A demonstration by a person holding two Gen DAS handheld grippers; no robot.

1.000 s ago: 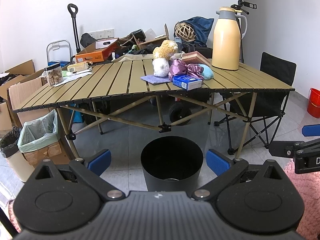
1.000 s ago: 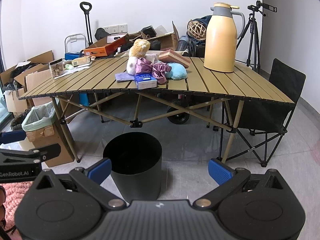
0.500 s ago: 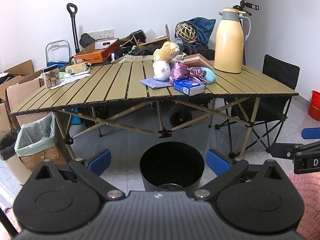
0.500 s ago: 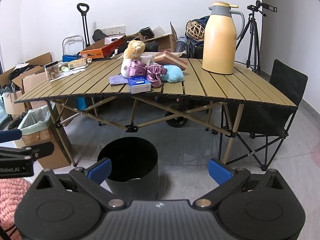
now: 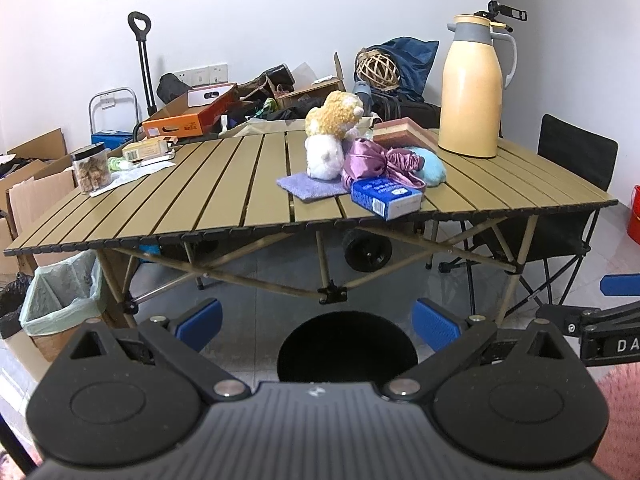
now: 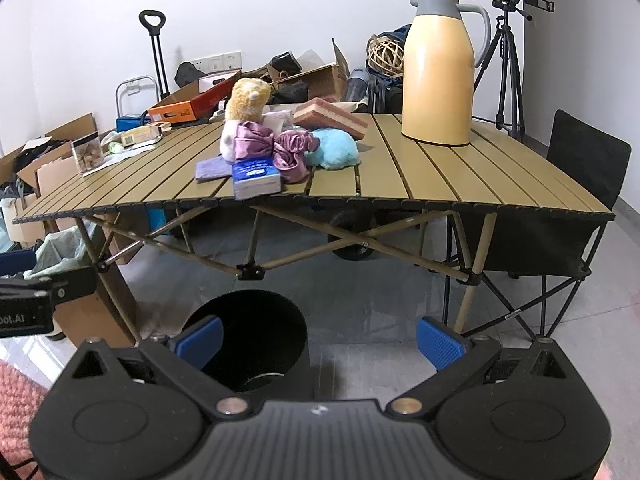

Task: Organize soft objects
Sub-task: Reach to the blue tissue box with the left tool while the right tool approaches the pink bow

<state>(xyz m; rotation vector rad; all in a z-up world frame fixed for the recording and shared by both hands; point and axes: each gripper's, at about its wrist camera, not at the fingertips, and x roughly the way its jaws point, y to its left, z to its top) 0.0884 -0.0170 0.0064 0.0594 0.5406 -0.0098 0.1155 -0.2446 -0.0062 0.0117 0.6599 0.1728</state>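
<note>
Claws: my left gripper and right gripper both spread, empty.
Right view only: black tripod.
Left view only: red bucket.

The room has plain white walls and a grey tiled floor that shines a little. A folding table with a slatted tan top and crossed legs stands in the middle. A black folding chair sits at its right end. Wall sockets are on the back wall, above a heap of cardboard boxes and bags. A camera tripod stands in the far right corner. A bin with a pale green bag sits on the floor at the left. A pink rug lies close by.
</note>
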